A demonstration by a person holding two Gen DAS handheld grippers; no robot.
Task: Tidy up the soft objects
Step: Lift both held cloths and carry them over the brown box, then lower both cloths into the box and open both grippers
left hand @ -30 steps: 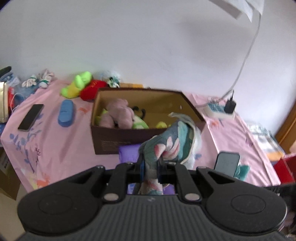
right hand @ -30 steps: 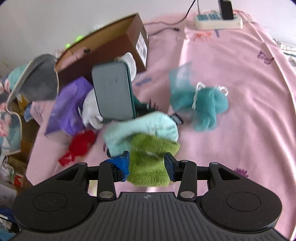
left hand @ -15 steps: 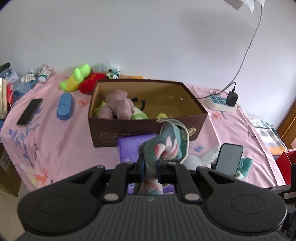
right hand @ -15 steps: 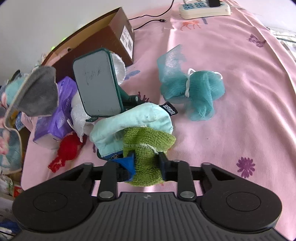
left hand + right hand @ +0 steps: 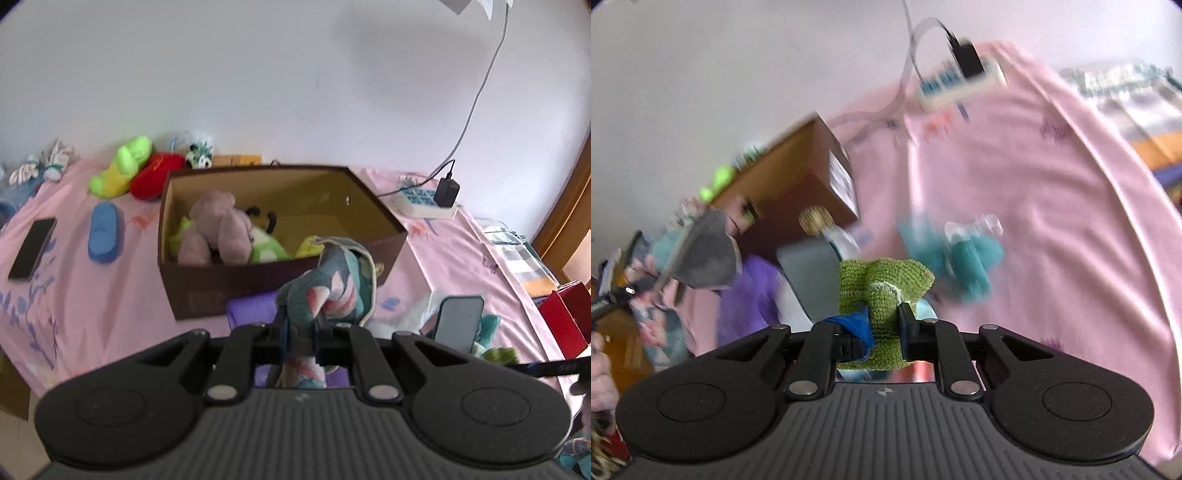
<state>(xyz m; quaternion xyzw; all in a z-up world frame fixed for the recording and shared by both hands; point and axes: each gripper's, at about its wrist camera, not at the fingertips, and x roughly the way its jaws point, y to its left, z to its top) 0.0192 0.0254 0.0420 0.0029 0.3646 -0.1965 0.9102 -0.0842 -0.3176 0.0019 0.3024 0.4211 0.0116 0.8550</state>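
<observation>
Left tongs [image 5: 300,334]: clamped on a floral fabric piece [image 5: 328,288], teal and pink print with a pale cord edge. It is held aloft, short of the near wall of the brown cardboard box [image 5: 229,291]; most of the cloth stands up above the jaws.

Right tongs [image 5: 884,326]: pinching a green knitted piece [image 5: 882,288], lifted clear of the pink bed cover [image 5: 1052,221]. View is motion-blurred; fine detail unreliable. A blue scrap [image 5: 855,325] sits at the left jaw; cannot tell what it belongs to.

Just beyond, on the bed: purple soft item [image 5: 251,308] against the box front, standing phone-like slab [image 5: 458,323], white fluffy thing beside it, teal mesh bundle [image 5: 964,258] further right.

Box open-topped, already holding a mauve plush [image 5: 218,229] and green plush toys [image 5: 266,251] at its left end; right half looks free.

Past the box: lime and red plush [image 5: 140,173] near the wall, blue oblong [image 5: 103,232], flat dark phone [image 5: 31,247], power strip [image 5: 421,201].

Judgement: step in hand is carrying both pieces to the box. To do it well, bring each over the free right half, clear the near wall before lowering, and release one at a time so trailing cloth does not catch the rim. Keep the right-hand path off the standing slab.
</observation>
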